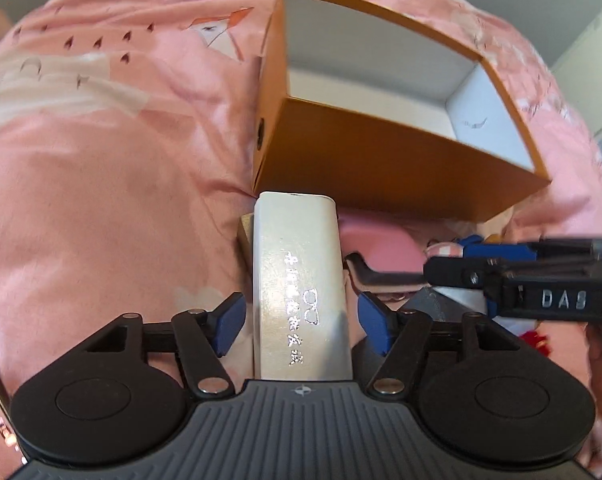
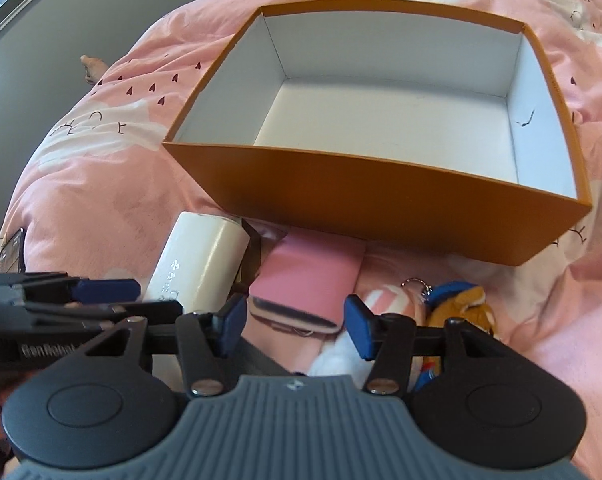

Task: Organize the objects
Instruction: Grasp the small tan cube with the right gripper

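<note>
Two claws work over our pink bed quilt [image 2: 101,184]: the left claw [image 1: 301,320], spread wide, straddles a glossy white glasses case [image 1: 297,280] with silver characters; the right claw [image 2: 295,326], stamped "DAS", gapes wide over a pink pouch [image 2: 305,280]. Beyond sits an orange cardboard box [image 2: 381,200], white inside.

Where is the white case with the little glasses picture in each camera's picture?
Left wrist view: the white glasses case is bottom middle, lying between the open fingers of the left gripper.
Right wrist view: the same case is at lower left, left of the pink case.
Shared landmark: the orange box, open and white inside, just beyond the case in both.
</note>
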`<state>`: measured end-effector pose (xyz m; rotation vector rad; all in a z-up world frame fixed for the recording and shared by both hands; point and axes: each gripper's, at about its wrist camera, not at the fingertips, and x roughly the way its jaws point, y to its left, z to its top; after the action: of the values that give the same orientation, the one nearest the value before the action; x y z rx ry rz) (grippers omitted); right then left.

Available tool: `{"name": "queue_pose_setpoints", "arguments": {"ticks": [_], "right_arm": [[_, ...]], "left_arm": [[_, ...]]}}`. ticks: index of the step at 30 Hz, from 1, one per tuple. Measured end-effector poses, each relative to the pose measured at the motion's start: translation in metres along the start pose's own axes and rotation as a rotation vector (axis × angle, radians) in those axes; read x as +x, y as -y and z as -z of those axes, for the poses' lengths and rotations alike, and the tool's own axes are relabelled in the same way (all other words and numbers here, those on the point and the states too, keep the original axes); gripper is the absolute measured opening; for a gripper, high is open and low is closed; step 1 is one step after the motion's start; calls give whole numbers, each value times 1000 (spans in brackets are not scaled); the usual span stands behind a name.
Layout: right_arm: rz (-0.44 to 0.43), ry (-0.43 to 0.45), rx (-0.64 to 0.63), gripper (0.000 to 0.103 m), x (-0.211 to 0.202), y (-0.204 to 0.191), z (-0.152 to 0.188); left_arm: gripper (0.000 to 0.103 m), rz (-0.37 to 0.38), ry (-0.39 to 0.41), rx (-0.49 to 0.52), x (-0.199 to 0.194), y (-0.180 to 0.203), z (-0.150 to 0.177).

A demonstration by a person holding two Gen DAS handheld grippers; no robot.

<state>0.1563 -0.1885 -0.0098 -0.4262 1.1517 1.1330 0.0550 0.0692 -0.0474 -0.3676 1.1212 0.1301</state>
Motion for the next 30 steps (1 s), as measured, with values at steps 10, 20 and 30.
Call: {"name": "queue_pose_setpoints", "arguments": {"ticks": [10,20,30], "right_arm": [[3,-28,-43,57,17,1,-11],[10,-29,-86,57,24,-7,-25],[-49,-64,-235,65,54,-42,-35]], "left_arm": [[69,-50,-43,62,25,11,-4],[68,-16,59,21,-3,-7,-7],[68,-38,128,-47,-23,-36,-23]]}}
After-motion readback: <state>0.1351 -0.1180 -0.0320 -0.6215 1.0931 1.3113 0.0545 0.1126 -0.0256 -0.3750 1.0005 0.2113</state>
